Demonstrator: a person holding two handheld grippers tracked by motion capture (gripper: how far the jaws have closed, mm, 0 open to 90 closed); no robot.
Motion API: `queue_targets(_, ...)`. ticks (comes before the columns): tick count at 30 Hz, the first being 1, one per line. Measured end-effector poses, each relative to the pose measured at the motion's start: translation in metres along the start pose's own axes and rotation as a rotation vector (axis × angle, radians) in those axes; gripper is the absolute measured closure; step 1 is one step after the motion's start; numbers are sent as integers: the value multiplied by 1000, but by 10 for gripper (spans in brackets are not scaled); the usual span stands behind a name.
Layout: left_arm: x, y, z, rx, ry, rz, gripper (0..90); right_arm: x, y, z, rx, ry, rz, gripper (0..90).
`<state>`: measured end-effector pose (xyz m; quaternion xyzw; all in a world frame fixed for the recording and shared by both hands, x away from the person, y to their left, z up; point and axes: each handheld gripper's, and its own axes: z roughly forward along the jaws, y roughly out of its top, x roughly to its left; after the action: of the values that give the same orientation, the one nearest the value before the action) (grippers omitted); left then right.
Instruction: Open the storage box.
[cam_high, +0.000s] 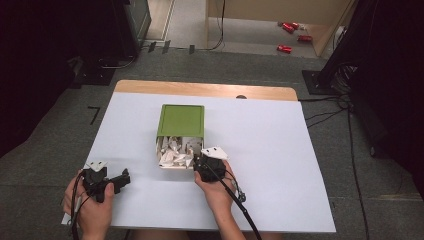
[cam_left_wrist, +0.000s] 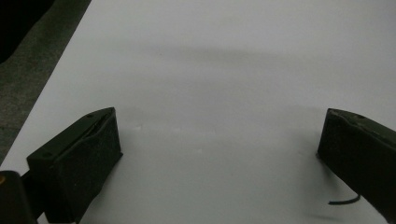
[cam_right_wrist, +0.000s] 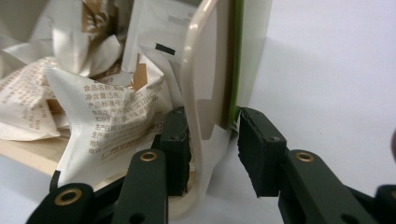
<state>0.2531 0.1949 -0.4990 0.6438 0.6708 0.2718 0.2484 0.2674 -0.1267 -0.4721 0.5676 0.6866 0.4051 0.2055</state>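
Observation:
A green box lies in the middle of the white table, its green lid slid back so that the near end stands uncovered. Several white printed sachets are crumpled inside it. My right gripper is at the box's near right corner. In the right gripper view its jaws straddle the beige side wall, one pad inside among the sachets, the other outside against the green edge. My left gripper rests at the table's near left, open over bare white surface.
The white sheet covers a wooden table whose far edge shows. Grey carpet surrounds it, with cables at the right and red cans on the floor far back. A cable trails from the right gripper toward the near edge.

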Motion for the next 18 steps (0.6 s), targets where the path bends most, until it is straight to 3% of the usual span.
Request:
queue_targets(9, 0, 0, 0, 0, 0, 0, 0, 0, -7, -9, 3, 23, -9, 629)
queue_targets(18, 0, 0, 0, 0, 0, 1, 0, -3, 0, -28, -29, 63, 37, 659)
